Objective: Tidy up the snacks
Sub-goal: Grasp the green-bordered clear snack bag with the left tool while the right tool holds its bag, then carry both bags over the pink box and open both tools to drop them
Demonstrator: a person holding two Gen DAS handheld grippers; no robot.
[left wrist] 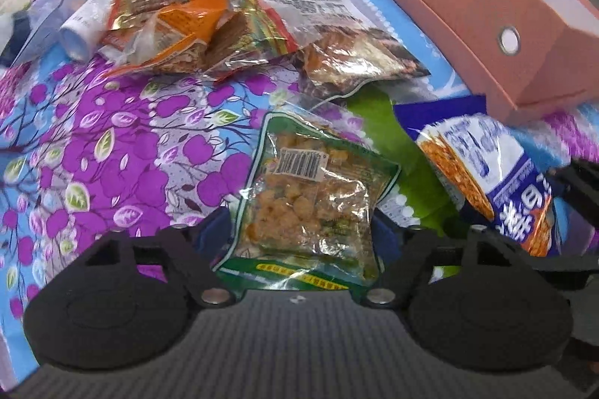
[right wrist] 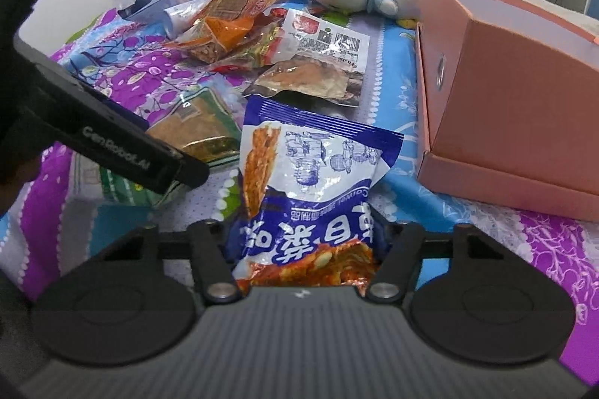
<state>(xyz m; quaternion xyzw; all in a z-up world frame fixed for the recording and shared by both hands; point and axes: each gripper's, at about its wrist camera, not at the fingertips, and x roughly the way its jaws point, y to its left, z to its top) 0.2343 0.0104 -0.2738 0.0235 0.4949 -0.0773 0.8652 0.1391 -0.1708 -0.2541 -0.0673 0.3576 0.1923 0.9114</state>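
Left gripper [left wrist: 299,230] clamps the green snack packet [left wrist: 310,189] at lower centre; right gripper [right wrist: 303,241] pinches the blue-white snack bag [right wrist: 310,182] likewise, each apparently bound for the pink box [right wrist: 524,92] at right; other snacks [left wrist: 187,17] wait upper left

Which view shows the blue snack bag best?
Right wrist: the blue snack bag sits centred between the right claw's fingers, full front print visible. Left wrist shows only part of it at the right edge, angled and blurred.
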